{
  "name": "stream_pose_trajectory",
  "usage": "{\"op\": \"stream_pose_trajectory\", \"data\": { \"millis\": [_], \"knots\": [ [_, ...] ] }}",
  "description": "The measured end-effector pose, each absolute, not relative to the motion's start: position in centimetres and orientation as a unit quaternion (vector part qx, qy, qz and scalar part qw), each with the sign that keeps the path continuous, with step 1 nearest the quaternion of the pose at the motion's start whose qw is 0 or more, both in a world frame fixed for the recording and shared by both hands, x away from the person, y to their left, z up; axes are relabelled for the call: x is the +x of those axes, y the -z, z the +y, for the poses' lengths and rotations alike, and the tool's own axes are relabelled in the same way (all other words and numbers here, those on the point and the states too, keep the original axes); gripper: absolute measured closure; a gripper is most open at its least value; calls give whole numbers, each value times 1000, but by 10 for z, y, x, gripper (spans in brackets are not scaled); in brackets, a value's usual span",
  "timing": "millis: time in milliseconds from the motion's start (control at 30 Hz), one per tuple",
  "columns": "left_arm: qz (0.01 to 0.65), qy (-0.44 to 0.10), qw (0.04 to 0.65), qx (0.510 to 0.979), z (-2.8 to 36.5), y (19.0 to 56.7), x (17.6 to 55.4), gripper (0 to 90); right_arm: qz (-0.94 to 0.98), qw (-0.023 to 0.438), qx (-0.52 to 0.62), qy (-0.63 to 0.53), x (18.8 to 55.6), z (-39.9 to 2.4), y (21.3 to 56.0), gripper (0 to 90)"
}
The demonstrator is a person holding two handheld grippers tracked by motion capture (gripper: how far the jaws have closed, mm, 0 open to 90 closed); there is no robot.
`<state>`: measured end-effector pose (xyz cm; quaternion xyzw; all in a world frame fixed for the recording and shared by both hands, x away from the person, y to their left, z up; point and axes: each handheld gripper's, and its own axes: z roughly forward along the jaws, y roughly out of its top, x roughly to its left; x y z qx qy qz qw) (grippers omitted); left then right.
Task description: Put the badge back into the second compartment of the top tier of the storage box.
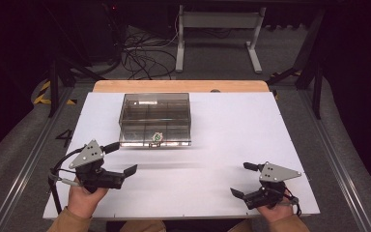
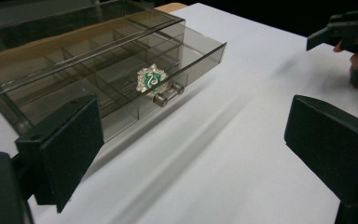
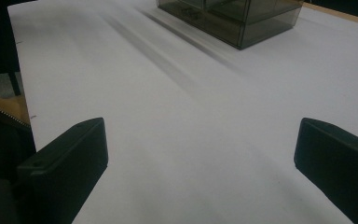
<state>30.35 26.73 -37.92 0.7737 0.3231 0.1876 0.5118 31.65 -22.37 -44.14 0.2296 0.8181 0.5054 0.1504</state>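
A smoky see-through box (image 1: 155,118) with inner compartments stands at the far middle of the white sheet (image 1: 212,145). Its drawer is pulled out a little, with a green and silver emblem (image 2: 151,79) inside, just behind a small metal handle (image 2: 168,94). My left gripper (image 1: 121,158) is open near the box's front left corner, with nothing between its jaws (image 2: 200,154). My right gripper (image 1: 241,179) stands open over bare sheet at the near right, its jaws (image 3: 200,163) wide apart and the box (image 3: 242,18) far ahead of it.
The sheet lies on a wooden table whose far edge (image 1: 178,86) shows behind the box. Beyond it stand a white table frame (image 1: 217,29) and loose cables (image 1: 142,53) on the floor. Black stand legs (image 1: 58,82) flank both sides.
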Motion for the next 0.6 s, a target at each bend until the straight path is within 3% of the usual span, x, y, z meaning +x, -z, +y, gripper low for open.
{"op": "stream_pose_trajectory", "data": {
  "millis": [600],
  "knots": [
    [326,-197,523,762,285,413,285,27,818,151,230,-505,316,-225,442,31]
  ]
}}
